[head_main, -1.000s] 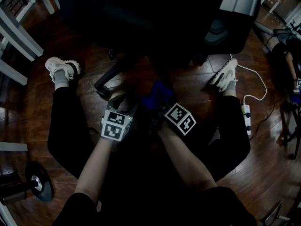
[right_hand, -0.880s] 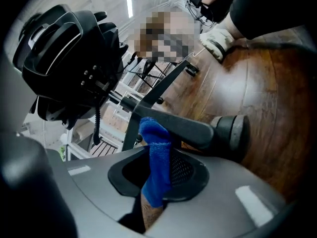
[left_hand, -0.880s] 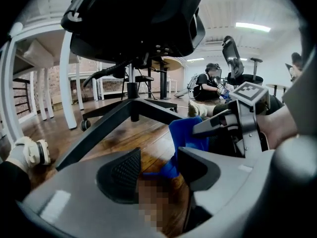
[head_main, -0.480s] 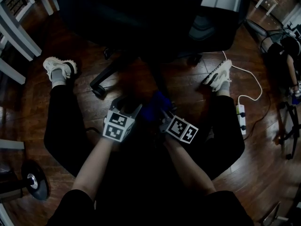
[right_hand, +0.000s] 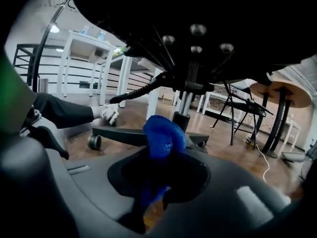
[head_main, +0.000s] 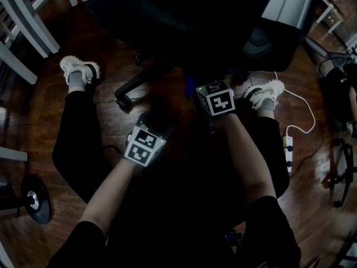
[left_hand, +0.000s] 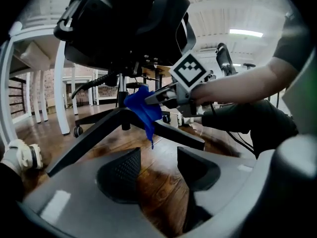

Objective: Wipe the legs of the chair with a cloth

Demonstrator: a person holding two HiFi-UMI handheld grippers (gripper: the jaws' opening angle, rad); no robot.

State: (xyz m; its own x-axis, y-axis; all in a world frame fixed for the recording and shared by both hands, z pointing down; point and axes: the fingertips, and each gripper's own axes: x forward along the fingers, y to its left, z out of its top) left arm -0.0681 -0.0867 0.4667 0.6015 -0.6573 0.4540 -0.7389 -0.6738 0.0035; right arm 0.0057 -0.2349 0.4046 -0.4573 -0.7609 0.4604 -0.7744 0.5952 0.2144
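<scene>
Cloth (left_hand: 141,108), clamped in the right tongs (right_hand: 161,180), hangs tail-down over the chair leg (left_hand: 89,138); left tongs (left_hand: 158,167) gape empty near that leg.

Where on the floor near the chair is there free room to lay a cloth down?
Bare floor lies between the left shoe and the chair leg; more lies left of the person's left leg, toward the table legs. Beside the right shoe it is crowded: a cable and a power strip.
</scene>
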